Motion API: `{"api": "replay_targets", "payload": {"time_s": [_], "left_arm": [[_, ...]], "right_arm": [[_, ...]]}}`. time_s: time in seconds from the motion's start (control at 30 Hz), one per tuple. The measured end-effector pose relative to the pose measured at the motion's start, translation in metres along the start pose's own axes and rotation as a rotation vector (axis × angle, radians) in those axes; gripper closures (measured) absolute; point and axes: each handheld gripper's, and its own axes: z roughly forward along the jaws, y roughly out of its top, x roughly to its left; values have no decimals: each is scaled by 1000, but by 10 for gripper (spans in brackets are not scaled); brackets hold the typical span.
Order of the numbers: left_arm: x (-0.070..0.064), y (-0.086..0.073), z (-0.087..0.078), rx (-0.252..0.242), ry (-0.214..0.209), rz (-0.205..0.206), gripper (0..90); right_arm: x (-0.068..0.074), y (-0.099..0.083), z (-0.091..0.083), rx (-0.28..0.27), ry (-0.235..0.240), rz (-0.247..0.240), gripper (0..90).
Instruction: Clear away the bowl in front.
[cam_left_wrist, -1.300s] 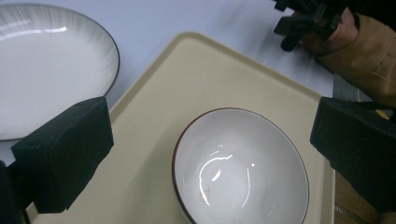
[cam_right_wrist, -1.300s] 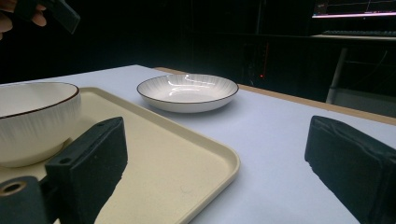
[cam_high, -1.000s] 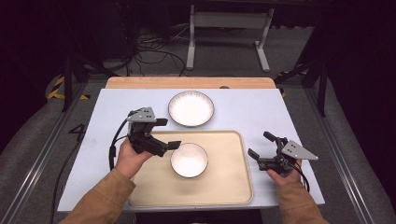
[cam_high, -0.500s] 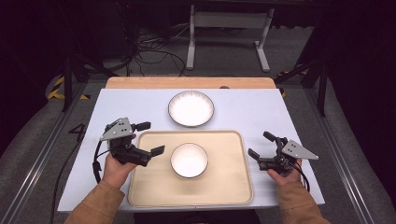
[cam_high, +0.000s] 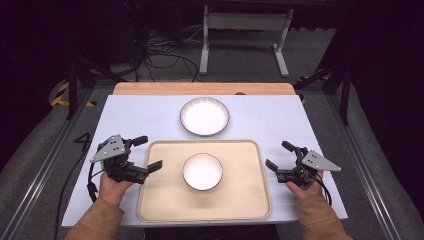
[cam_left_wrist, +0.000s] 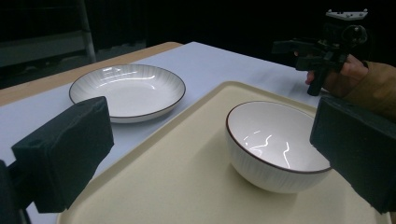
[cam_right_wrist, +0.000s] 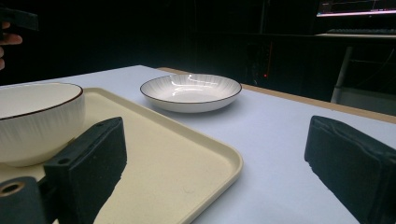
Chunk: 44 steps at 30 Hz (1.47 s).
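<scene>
1. Two dishes are in play: a white bowl (cam_high: 202, 171) standing upright in the middle of a beige tray (cam_high: 250, 200), and a shallow white plate (cam_high: 204, 116) on the pale tabletop (cam_high: 140, 115) just beyond the tray's far edge, apart from it.
2. The left tool (cam_high: 150, 152) sits at the tray's left edge with its jaws spread wide and nothing between them; one jaw reaches over the tray rim, pointing toward the bowl without touching it.
3. In the left gripper view the bowl (cam_left_wrist: 275, 147) lies ahead between the two black pads, well clear of both, with the plate (cam_left_wrist: 127, 91) farther off on the left.
4. The right tool (cam_high: 277, 156) rests off the tray's right side, jaws equally wide apart and empty, held low over the tabletop.
5. In the right gripper view the tray's corner (cam_right_wrist: 219, 163) lies ahead between the spread jaws, the bowl (cam_right_wrist: 39, 121) sits to the left, and the plate (cam_right_wrist: 190, 92) stands farther back.
6. Judged from this layout, the bowl looks already set on the tray, so that part seems done.
7. What seems left is the plate, which is not on the tray; it is untouched and neither tool is near it.
8. Both bowl and plate look empty and clean, so nothing suggests pouring or filling.
</scene>
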Motion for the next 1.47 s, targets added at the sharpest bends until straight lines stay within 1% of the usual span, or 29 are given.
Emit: {"api": "replay_targets", "payload": {"time_s": [0.03,0.13,0.2,0.23,0.3,0.37,0.43,0.5,0.57,0.63,0.7,0.73,0.77,0.87,0.97,1.13,1.2,1.3,1.47], "left_arm": [[1,-3,-1,-7,-1,-10,2],[5,-12,-4,-42,11,-13,3],[6,-17,-6,-42,16,-21,3],[6,-20,-7,-56,27,-13,3],[7,-25,-7,-58,34,-1,3],[9,-28,-7,-45,29,-3,2],[8,-32,-7,-49,47,-16,2],[9,-36,-7,-52,49,-30,2],[10,-44,-6,-62,56,-57,2],[13,-49,-7,-51,73,-63,2],[14,-54,-7,-50,79,-83,2],[16,-56,-7,-38,81,-92,2],[16,-57,-6,-23,79,-97,2],[15,-57,-6,-30,90,-87,2],[14,-58,-5,-17,96,-87,2],[15,-59,-5,-14,105,-93,2],[14,-59,-4,-9,111,-86,2],[14,-59,-4,-6,111,-82,2],[15,-59,-5,-11,107,-90,2]], "right_arm": [[0,0,0,0,0,0,62],[0,0,0,0,-2,1,61],[0,0,0,0,-4,1,58],[0,0,0,-1,-4,1,57],[0,0,0,-2,-4,2,57],[0,0,0,-1,-5,2,56],[0,0,0,-1,-5,1,55],[0,0,-1,-2,-6,1,54],[0,0,-1,-4,-7,-1,53],[0,0,-1,-4,-7,0,53],[0,0,-1,-4,-7,1,53],[0,0,-1,-4,-7,1,53],[0,0,-1,-4,-7,1,53],[0,0,-1,-5,-7,-1,53],[0,0,-1,-6,-8,0,52],[0,0,-1,-10,-11,3,51],[0,0,-1,-12,-11,3,51],[0,0,-1,-12,-11,3,51],[0,0,-1,-11,-12,3,52]]}}
